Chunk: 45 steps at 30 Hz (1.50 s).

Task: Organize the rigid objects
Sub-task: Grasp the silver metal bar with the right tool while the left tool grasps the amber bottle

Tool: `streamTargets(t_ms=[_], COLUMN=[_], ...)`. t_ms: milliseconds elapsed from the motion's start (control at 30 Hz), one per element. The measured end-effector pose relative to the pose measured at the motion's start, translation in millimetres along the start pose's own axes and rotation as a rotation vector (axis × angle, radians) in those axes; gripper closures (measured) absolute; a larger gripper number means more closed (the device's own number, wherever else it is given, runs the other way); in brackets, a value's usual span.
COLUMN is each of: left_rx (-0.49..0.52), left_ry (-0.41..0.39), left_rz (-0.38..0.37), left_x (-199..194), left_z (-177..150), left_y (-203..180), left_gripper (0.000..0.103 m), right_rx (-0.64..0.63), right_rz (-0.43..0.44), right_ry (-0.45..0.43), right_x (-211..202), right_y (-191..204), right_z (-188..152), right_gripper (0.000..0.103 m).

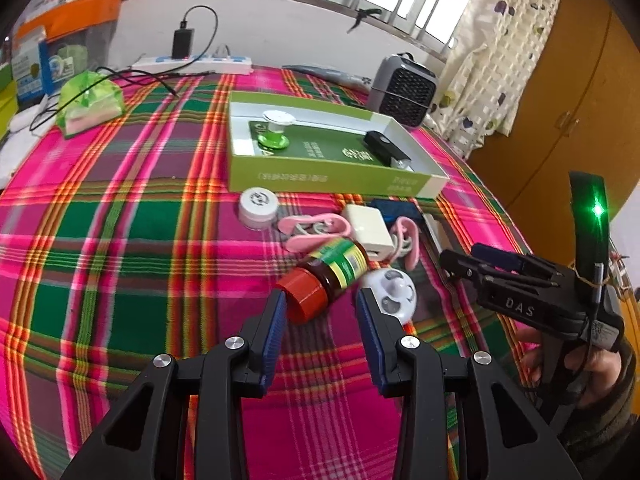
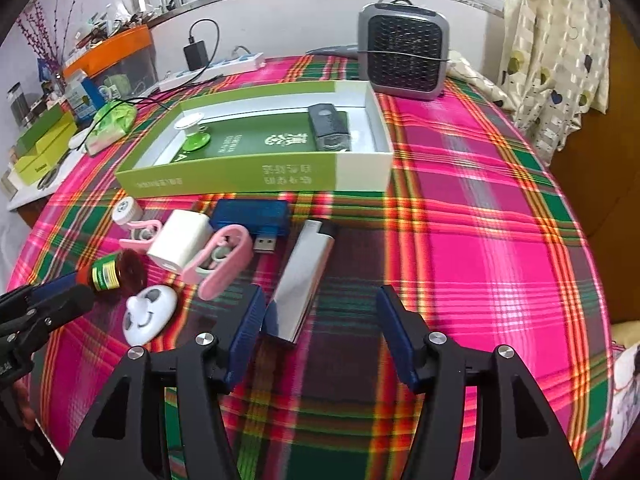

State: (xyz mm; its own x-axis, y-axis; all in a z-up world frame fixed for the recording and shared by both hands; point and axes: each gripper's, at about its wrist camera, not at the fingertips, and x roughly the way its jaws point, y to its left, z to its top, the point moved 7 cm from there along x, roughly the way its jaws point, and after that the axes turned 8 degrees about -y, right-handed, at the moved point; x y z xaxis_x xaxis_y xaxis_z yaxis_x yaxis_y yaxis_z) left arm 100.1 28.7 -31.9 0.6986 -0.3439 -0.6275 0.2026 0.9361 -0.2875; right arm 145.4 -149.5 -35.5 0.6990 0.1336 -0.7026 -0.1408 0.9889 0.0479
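Note:
A brown bottle with a red cap lies on its side on the plaid cloth; my left gripper is open with the cap between its fingertips. Beside it lie a white round holder, a white charger, pink clips and a small white jar. My right gripper is open just in front of a silver lighter. A blue USB stick lies behind the lighter. The green box holds a black device and a green-and-white holder.
A grey heater stands behind the box at the back right. A power strip with a charger and a green tissue pack lie at the back left. The right half of the cloth bears nothing.

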Motion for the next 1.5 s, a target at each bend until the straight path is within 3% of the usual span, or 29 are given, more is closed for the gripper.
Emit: streamTargets(t_ms=[400, 667, 1500], left_rx=[0.061, 0.115, 0.221], left_ry=[0.024, -0.035, 0.046], left_rz=[-0.029, 0.028, 0.103], left_x=[0.5, -14.2, 36.5], left_z=[-7.3, 5.7, 14.4], left_y=[-22.8, -18.6, -20.2], left_gripper=[0.068, 0.067, 0.067], right_rx=[-0.001, -0.034, -0.071], right_rz=[-0.037, -0.019, 0.008], right_ry=[0.006, 0.004, -0.006], right_x=[0.4, 1.1, 9.4], right_y=[-15.1, -14.6, -10.9], right_z=[-4.0, -4.3, 2.7], right_gripper=[0.044, 0.044, 0.044])
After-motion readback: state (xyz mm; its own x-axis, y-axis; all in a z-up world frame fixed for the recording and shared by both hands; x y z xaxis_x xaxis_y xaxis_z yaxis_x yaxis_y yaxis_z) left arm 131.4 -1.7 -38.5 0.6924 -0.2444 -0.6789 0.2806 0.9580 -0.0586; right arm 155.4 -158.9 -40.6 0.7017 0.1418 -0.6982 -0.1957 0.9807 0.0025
